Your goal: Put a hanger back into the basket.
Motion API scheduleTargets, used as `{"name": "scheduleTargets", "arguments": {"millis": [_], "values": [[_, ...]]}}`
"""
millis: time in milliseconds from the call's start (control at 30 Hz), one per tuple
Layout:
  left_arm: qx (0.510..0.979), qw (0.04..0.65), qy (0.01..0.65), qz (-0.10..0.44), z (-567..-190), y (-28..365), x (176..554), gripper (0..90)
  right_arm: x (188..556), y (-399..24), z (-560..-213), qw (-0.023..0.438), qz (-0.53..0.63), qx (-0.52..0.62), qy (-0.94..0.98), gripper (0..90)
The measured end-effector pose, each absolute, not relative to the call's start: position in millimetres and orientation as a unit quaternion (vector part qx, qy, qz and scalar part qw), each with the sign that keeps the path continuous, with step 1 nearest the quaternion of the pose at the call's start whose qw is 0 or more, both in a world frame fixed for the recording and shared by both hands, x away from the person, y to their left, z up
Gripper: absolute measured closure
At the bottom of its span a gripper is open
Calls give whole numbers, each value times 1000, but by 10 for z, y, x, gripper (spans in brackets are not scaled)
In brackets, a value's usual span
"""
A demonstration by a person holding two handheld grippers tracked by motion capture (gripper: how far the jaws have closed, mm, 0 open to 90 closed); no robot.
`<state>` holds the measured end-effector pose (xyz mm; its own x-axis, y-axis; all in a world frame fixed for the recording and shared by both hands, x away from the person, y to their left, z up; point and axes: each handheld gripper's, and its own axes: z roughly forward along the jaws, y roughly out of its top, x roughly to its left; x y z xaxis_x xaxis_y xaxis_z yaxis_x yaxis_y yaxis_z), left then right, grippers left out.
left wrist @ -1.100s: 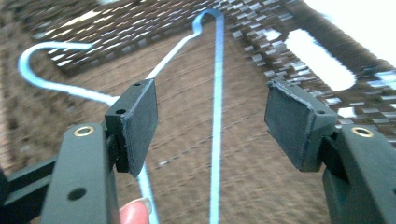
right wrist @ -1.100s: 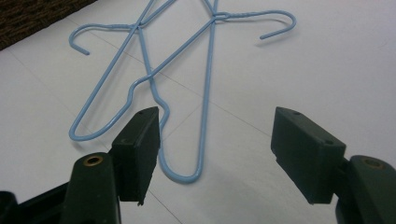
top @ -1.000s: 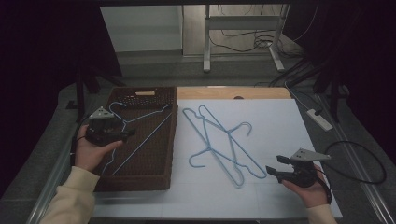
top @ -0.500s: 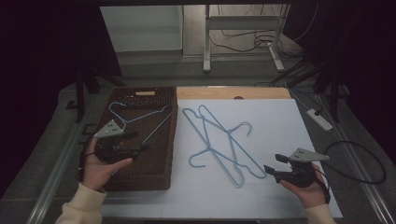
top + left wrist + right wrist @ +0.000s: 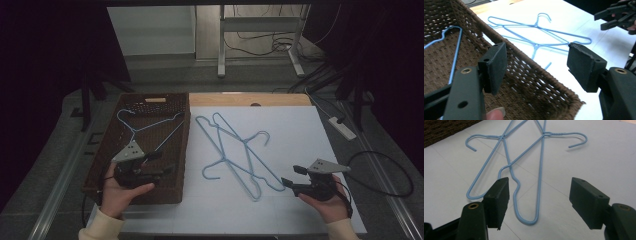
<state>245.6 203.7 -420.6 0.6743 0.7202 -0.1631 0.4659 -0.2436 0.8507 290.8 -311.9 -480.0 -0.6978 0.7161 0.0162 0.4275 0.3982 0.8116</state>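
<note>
A brown woven basket (image 5: pixel 107 150) stands at the left of the white table, with one blue wire hanger (image 5: pixel 150 127) lying inside it. Two more blue hangers (image 5: pixel 235 150) lie crossed on the white surface beside it. My left gripper (image 5: pixel 164 162) hovers over the basket's near end, open and with nothing between its jaws. In the left gripper view the basket rim (image 5: pixel 544 75) runs between the pads. My right gripper (image 5: pixel 291 175) is open just right of the crossed hangers' near end. In the right gripper view the hanger loops (image 5: pixel 540 170) lie ahead of its jaws.
Bare white table surface (image 5: pixel 300 130) lies right of the hangers. A wooden strip (image 5: pixel 250 99) runs along the table's far edge. A power strip (image 5: pixel 342 127) and cables lie on the floor at the right. A table frame's legs (image 5: pixel 220 45) stand beyond.
My left hand has moved toward the near end of the basket and slightly right, staying open. The right gripper has not moved.
</note>
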Motion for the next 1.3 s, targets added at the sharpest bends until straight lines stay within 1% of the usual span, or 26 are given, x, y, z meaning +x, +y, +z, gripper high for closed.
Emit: {"name": "scheduleTargets", "arguments": {"millis": [167, 400, 933, 1000, 1133, 1300], "values": [[773, 487, 380, 145, -4218, 2015, 2382, 322, 2905, -3106, -4808, 170, 423, 350, 818, 332], [772, 490, 380, 139, -4281, 1987, 2319, 322, 2896, -3087, -4803, 173, 421, 346, 821, 331], [776, 485, 379, 139, -4344, 1953, 2319, 318, 2908, -3036, -4797, 174, 412, 362, 818, 323], [776, 485, 377, 141, -4337, 1942, 2299, 318, 2891, -2978, -4780, 184, 400, 376, 815, 323], [775, 487, 376, 147, -4330, 1943, 2279, 318, 2880, -2867, -4760, 189, 386, 382, 818, 323], [772, 490, 378, 145, -4330, 1967, 2279, 319, 2913, -2669, -4746, 184, 376, 382, 824, 328]]}}
